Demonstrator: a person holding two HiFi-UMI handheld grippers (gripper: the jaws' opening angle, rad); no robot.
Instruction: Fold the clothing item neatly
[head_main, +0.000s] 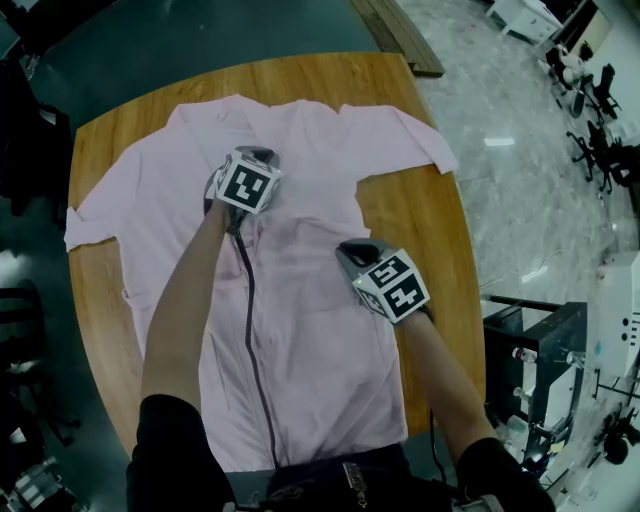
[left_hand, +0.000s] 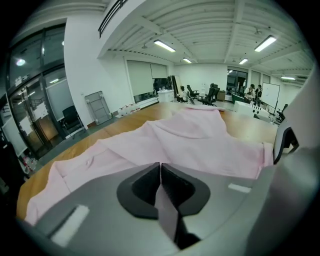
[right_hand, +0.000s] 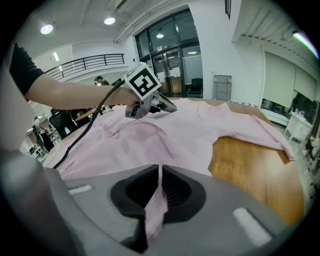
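Hiding lower hem of pink shirt (head_main: 300, 330) in head view: person's torso (head_main: 330, 480). Clamped shut on thin shirt folds: left tool (left_hand: 160, 167) mid-chest, right tool (right_hand: 160, 172) near side edge. Spread flat across wooden surface (head_main: 125, 130).

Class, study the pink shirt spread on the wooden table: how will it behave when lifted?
Probably floppy: the pink shirt lies flat with soft wrinkles, and a thin pinch of it folds between the right gripper's jaws. Likely light for its size: the cloth looks thin. It may slide easily on the smooth wooden table.
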